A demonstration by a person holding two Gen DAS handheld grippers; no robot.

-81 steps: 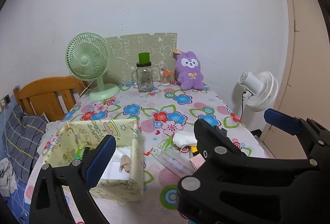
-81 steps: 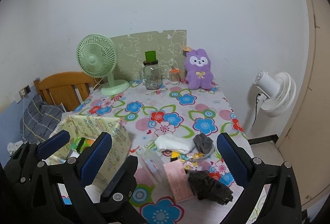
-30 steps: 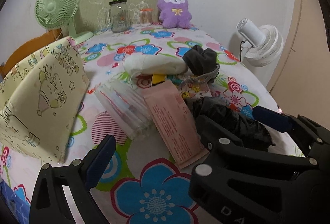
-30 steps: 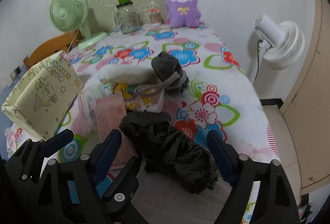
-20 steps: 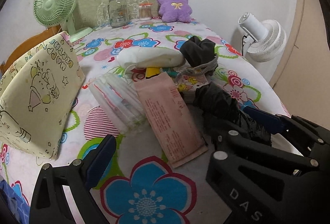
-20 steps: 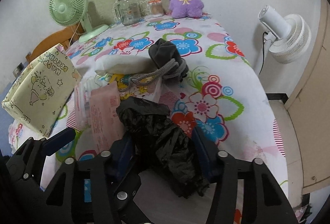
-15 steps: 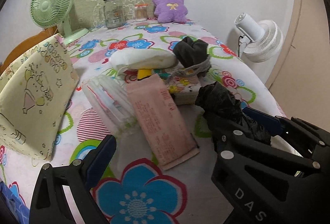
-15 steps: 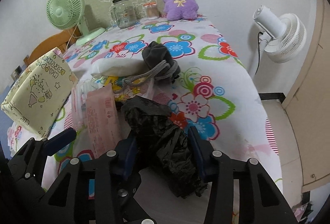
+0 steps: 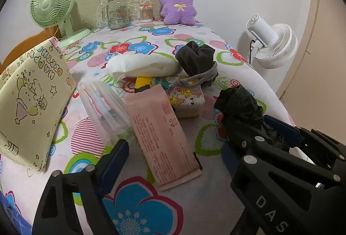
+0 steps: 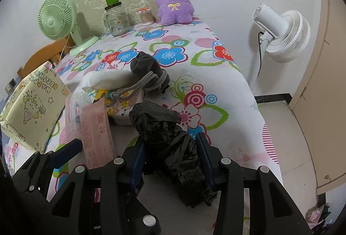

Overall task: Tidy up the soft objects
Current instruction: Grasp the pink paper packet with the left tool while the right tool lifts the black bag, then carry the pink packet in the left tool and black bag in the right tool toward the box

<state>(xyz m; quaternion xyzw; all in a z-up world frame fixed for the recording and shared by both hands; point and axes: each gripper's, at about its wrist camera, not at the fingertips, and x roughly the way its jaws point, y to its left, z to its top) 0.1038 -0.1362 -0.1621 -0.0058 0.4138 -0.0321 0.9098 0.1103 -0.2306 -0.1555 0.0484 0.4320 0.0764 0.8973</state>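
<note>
My right gripper (image 10: 170, 161) has its blue pads pressed on both sides of the black bag (image 10: 173, 148), a crumpled plastic wad; the grip looks firm but sits on loose folds. The bag's far end pokes past the pads toward the pink packet (image 10: 97, 133), just left of it, and its near end hangs below the fingers.

My left gripper (image 9: 194, 148) is closing. Its left finger (image 9: 114, 159) shows near the pink packet's near end; its right side is hidden behind the right gripper's black frame, so I cannot tell if it touches anything. Nothing visible is pressed between its pads.

Out from the bag:
- cartoon pouch (image 9: 186, 96) just beyond, a grey cord across it
- dark sock bundle (image 9: 196, 59) and white pad (image 9: 142, 66) further back
- clear sleeve (image 9: 103, 105) left of the packet
- yellow box (image 9: 28, 105) well left of the bag, likely the destination

Risks, as I judge them:
- Thin plastic may slide out of the pads when lifted, since I hold folds, not bulk.
- The trailing end could drag the pink packet or catch the cord.
- The closing left fingers could nip the packet or hit my right gripper; the two are crowded.
</note>
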